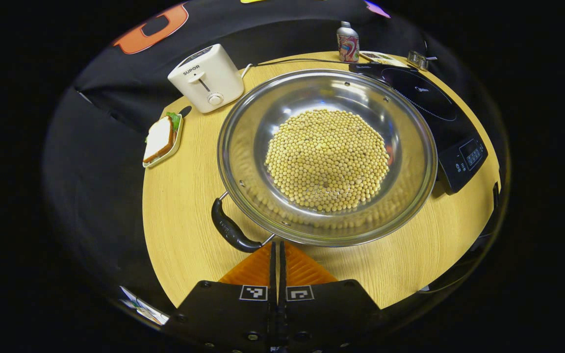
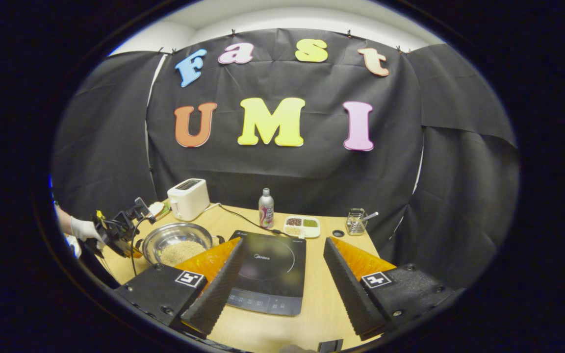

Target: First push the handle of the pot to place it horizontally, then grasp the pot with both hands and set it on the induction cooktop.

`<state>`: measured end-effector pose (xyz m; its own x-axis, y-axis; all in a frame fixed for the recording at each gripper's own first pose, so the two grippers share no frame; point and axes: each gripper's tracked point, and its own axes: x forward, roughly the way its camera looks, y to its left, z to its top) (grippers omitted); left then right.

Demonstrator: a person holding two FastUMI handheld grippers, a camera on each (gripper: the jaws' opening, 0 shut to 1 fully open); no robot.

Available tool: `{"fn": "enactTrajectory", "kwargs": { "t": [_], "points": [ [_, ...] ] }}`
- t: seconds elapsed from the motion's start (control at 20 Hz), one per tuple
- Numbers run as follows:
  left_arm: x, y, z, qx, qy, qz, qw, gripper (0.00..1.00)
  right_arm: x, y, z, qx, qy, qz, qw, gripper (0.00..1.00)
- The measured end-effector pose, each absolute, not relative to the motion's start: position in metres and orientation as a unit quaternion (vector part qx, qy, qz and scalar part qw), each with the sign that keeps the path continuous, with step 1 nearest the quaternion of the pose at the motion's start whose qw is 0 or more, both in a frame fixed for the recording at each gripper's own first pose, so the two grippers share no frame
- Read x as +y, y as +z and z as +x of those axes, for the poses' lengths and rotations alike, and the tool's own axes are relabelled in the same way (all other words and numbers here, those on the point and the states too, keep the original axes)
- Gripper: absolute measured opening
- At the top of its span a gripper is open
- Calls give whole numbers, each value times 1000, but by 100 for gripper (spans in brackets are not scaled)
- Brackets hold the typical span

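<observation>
A wide steel pot (image 1: pixel 243 127) holding a heap of soybeans (image 1: pixel 326 159) sits mid-table. Its black handle (image 1: pixel 231 228) points toward the near left. My left gripper (image 1: pixel 277 246) is shut with nothing between its fingers; the tips lie at the pot's near rim, just right of the handle's end. The black induction cooktop (image 1: pixel 434 113) lies right of the pot, touching or nearly touching it. In the right gripper view, my right gripper (image 2: pixel 283 242) hangs open above the cooktop (image 2: pixel 270 269). The pot (image 2: pixel 165 233) is to its left, beside the left gripper (image 2: pixel 118 233) in a gloved hand (image 2: pixel 84 228).
A white toaster (image 1: pixel 206 76) and a sandwich on a small plate (image 1: pixel 161 139) stand behind and left of the pot. A can (image 1: pixel 347 43), a divided tray of beans (image 2: pixel 302 225) and a wire basket (image 2: pixel 356 221) line the table's far edge. A cable (image 1: pixel 292 61) runs behind the pot.
</observation>
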<state>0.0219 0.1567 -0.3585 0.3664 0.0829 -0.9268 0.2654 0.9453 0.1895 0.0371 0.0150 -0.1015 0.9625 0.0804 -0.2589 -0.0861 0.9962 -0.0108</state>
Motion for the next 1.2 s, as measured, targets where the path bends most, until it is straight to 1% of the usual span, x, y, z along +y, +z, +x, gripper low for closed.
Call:
{"fn": "enactTrajectory", "kwargs": {
  "t": [0.55, 0.6, 0.65, 1.2],
  "points": [
    [193, -361, 38, 556, -20, 136, 820, 0, 22, -95, 37, 131, 47, -25, 990, 100],
    [194, -360, 39, 555, -19, 127, 822, 9, 23, -97, 37, 132, 48, -25, 990, 100],
    [195, -360, 40, 555, -18, 123, 822, 0, 24, -97, 37, 134, 49, -26, 989, 100],
    [211, -362, 69, 545, -4, 114, 830, 0, 29, -98, 35, 145, 56, -37, 987, 100]
  ]
}}
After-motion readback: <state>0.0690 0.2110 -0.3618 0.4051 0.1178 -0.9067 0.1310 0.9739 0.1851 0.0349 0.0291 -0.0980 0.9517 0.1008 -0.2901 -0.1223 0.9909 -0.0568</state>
